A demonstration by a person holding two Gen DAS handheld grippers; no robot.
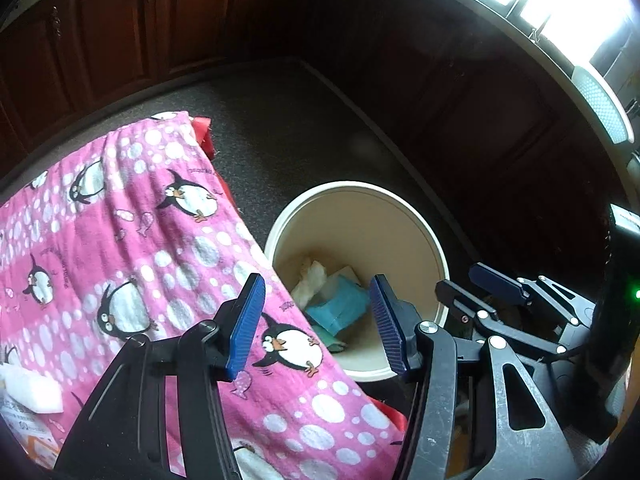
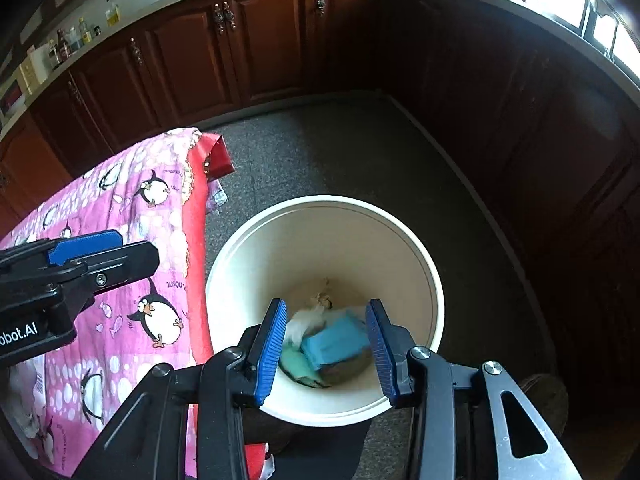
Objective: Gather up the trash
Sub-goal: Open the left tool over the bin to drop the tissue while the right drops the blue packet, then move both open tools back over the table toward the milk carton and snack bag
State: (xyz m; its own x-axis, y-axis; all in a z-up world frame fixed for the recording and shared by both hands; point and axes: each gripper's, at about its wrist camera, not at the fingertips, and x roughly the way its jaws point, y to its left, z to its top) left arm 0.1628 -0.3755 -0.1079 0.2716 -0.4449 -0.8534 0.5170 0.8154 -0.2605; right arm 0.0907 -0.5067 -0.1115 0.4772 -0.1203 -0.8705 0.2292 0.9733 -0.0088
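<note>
A cream round bin (image 1: pixel 436 256) (image 2: pixel 424 264) stands on the floor beside the table. At its bottom lie a blue packet (image 1: pixel 340 304) (image 2: pixel 334 344), a white crumpled piece (image 1: pixel 314 280) (image 2: pixel 304 322) that looks blurred in the right wrist view, and a green scrap (image 2: pixel 298 366). My left gripper (image 1: pixel 316 280) hangs open over the table's edge and the bin's near rim, with nothing between its pads. My right gripper (image 2: pixel 327 304) (image 1: pixel 478 294) is open above the bin's mouth, its blue pads clear of the trash. One blue left fingertip (image 2: pixel 84 250) shows at the left of the right wrist view.
A pink penguin cloth (image 1: pixel 132 240) (image 2: pixel 132 208) over a red cover (image 2: pixel 218 156) drapes the table left of the bin. A white packet (image 1: pixel 32 392) lies on it near the left gripper. Brown cabinets (image 2: pixel 256 48) ring the speckled floor (image 2: pixel 320 148).
</note>
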